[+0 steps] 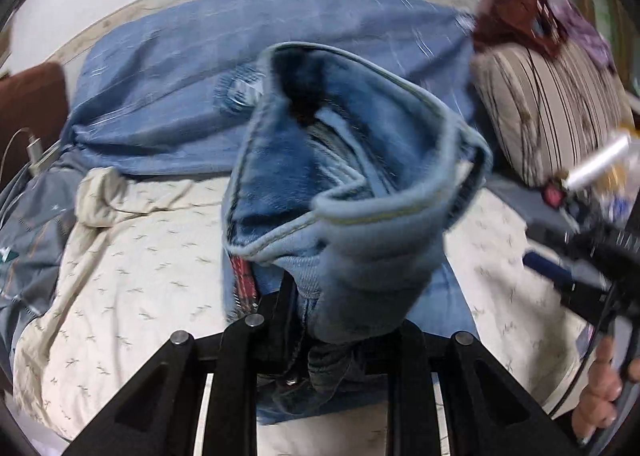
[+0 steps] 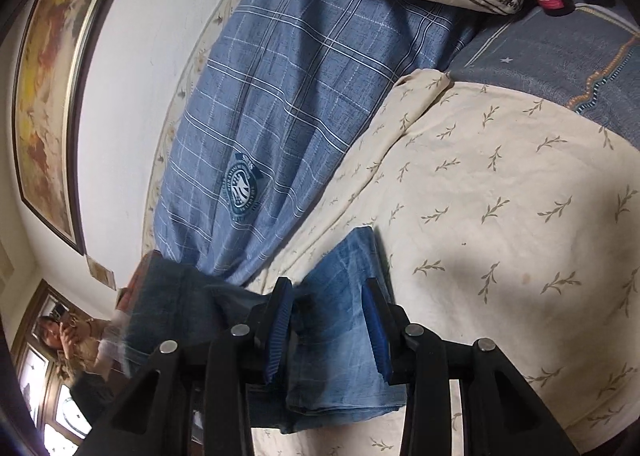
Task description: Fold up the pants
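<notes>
Blue jeans (image 1: pixel 352 183) hang bunched up in front of the left wrist camera, waistband open towards it. My left gripper (image 1: pixel 320 336) is shut on the denim, holding it above the bed. In the right wrist view a jeans leg (image 2: pixel 340 320) lies on the cream sheet between the fingers of my right gripper (image 2: pixel 330 330). Its jaws stand apart with blue pads (image 2: pixel 276 336) on either side of the leg, not pressing it. The other gripper and the hand holding it show at the right edge of the left wrist view (image 1: pixel 592 268).
The bed has a cream leaf-print sheet (image 2: pixel 500 195), a blue plaid blanket (image 2: pixel 280 95) along the wall and a striped pillow (image 1: pixel 552 107). A grey quilt (image 2: pixel 560 55) lies at one side. A framed painting (image 2: pixel 52 95) hangs on the wall.
</notes>
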`<act>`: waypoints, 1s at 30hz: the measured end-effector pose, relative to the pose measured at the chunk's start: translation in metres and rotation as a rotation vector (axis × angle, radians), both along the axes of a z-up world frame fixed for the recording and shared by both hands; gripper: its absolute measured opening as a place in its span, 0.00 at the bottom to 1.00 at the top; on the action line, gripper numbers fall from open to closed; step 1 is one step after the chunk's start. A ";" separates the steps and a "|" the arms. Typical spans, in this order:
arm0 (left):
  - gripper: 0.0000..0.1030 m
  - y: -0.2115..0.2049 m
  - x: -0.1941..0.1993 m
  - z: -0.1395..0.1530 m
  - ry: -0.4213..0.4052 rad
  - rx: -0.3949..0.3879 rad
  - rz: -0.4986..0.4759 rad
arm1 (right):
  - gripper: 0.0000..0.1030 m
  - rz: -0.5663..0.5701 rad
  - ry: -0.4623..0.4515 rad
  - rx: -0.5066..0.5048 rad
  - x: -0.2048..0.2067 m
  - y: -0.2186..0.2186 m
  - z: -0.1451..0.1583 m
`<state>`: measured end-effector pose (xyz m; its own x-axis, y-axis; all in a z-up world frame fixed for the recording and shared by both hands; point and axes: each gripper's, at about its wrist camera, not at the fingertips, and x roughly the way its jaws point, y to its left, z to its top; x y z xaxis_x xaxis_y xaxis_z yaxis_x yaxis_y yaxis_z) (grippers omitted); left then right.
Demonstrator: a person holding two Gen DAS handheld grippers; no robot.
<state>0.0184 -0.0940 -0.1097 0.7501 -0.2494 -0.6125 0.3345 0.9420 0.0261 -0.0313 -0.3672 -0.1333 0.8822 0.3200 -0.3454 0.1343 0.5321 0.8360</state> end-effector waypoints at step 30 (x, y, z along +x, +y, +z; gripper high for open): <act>0.75 0.049 0.013 -0.020 0.033 0.124 0.016 | 0.48 0.324 -0.129 -0.059 0.038 0.083 0.022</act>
<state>0.0318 -0.0447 -0.1298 0.7324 -0.1580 -0.6623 0.3220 0.9374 0.1324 0.0069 -0.2840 -0.1108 0.7760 0.5730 -0.2636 -0.1541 0.5775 0.8017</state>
